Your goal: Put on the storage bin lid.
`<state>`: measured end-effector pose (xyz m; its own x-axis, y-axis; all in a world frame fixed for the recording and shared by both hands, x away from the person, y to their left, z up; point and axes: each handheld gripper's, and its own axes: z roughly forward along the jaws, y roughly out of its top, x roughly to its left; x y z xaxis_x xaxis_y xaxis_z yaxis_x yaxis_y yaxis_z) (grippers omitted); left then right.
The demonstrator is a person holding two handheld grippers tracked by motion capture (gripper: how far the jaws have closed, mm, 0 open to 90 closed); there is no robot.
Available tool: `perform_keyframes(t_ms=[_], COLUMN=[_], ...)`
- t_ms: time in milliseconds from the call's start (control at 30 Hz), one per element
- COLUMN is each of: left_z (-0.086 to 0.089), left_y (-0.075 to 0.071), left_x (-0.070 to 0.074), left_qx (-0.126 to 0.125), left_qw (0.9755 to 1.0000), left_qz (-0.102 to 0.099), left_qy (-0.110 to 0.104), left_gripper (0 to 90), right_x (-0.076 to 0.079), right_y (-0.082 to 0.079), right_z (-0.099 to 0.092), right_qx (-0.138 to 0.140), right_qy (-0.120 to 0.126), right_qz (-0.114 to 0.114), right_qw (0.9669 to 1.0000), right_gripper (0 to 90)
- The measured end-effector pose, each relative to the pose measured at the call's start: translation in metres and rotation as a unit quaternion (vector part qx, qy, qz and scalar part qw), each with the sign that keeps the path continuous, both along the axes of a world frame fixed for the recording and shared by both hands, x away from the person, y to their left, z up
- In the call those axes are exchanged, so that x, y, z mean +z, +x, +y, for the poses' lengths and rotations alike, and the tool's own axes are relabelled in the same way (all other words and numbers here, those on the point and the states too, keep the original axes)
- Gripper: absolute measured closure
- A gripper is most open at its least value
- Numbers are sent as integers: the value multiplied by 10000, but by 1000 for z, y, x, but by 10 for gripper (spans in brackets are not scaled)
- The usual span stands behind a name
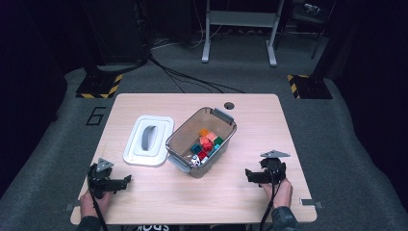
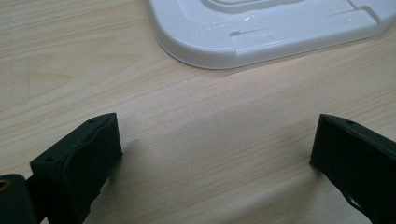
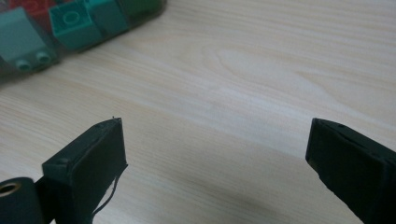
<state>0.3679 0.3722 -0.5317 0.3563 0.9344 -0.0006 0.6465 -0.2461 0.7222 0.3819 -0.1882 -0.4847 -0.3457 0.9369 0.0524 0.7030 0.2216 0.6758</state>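
Left gripper (image 1: 126,181) sits wide open and empty on the table (image 1: 159,202), just short of the white lid (image 1: 148,140). The bin (image 1: 202,139) of blocks (image 1: 207,143) stands uncovered mid-table, and the right gripper (image 1: 249,174) waits open beside it. Looks like the starting step; I'd guess lifting that lid comes next.

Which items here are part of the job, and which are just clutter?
In play:
- clear bin holding the coloured blocks
- white lid, lying off the bin on the table
- left claw and right claw, both open, empty, resting on the table

Lying about:
- floor cables
- grey stand behind the table
- striped floor plates
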Motion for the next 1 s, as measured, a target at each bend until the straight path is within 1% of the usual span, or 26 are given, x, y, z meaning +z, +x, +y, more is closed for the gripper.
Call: perform_keyframes(t_ms=[67,133,167,200,267,300,367,400,433,467,500,533,567,600,633,700,733,767,833,867,900,933,1000], left_z=[0,-1,-1,-1,-2,-3,-4,-4,-4,-2,-1,0,2,2,2,-1,-4,-6,-10,-11,-13,-15,-20], left_y=[1,1,2,4,6,7,10,11,14,15,16,17,18,19,20,24,27,30,37,41,45,50,60], left_x=[0,0,0,-1,0,0,0,0,0,2,1,3,7,10,13,19,23,26,34,38,39,41,43], left_qx=[-45,-48,-56,-151,-220,-202,-252,-242,-217,-115,49,160,233,243,186,108,41,18,-30,-53,-48,-66,-53], left_qw=[10000,10000,10000,9999,9998,9998,9997,9997,9998,9999,9999,9997,9993,9989,9990,9993,9995,9995,9996,9996,9996,9997,9997], left_qz=[15,33,2,9,31,14,-19,-13,-4,44,-71,-136,-233,-306,-300,-295,-268,-281,-200,-183,-167,-67,10], left_qy=[-1,-14,-9,-25,-2,-37,22,16,7,5,-71,-95,-161,-252,-266,-208,-134,-113,-174,-191,-228,-229,-239], left_gripper=[15,11,7,0,0,0,0,3,4,14,49,73,78,86,81,53,44,38,19,11,9,2,0], right_x=[-7,-15,-20,-22,-29,-32,-37,-40,-42,-42,-43,-43,-44,-46,-45,-45,-45,-45,-45,-45,-46,-46,-46], right_y=[-2,-4,-5,-6,-8,-9,-9,-9,-11,-11,-11,-12,-12,-13,-13,-13,-13,-14,-16,-18,-19,-19,-21], right_z=[-2,-4,-5,-6,-6,-6,-6,-6,-6,-7,-7,-8,-9,-9,-11,-12,-12,-13,-15,-14,-15,-15,-15], right_qx=[-40,-67,-126,-155,-137,-137,-133,-176,-164,-184,-143,-143,-111,-137,-42,-14,-12,5,-39,-120,-115,-107,-175], right_qy=[-33,-72,-48,-42,-102,-128,-159,-166,-191,-161,-190,-174,-175,-146,-154,-135,-144,-166,-164,-149,-164,-158,-134], right_qz=[22,-2,-14,3,-21,-42,-43,-11,-131,-175,-220,-228,-295,-369,-350,-360,-356,-365,-370,-344,-362,-358,-359], right_qw=[10000,10000,9999,9999,9999,9998,9998,9997,9996,9995,9995,9995,9993,9991,9993,9993,9993,9992,9992,9992,9991,9992,9991], right_gripper=[27,18,7,0,0,0,0,0,0,0,0,0,0,0,0,0,0,0,0,0,0,0,0])
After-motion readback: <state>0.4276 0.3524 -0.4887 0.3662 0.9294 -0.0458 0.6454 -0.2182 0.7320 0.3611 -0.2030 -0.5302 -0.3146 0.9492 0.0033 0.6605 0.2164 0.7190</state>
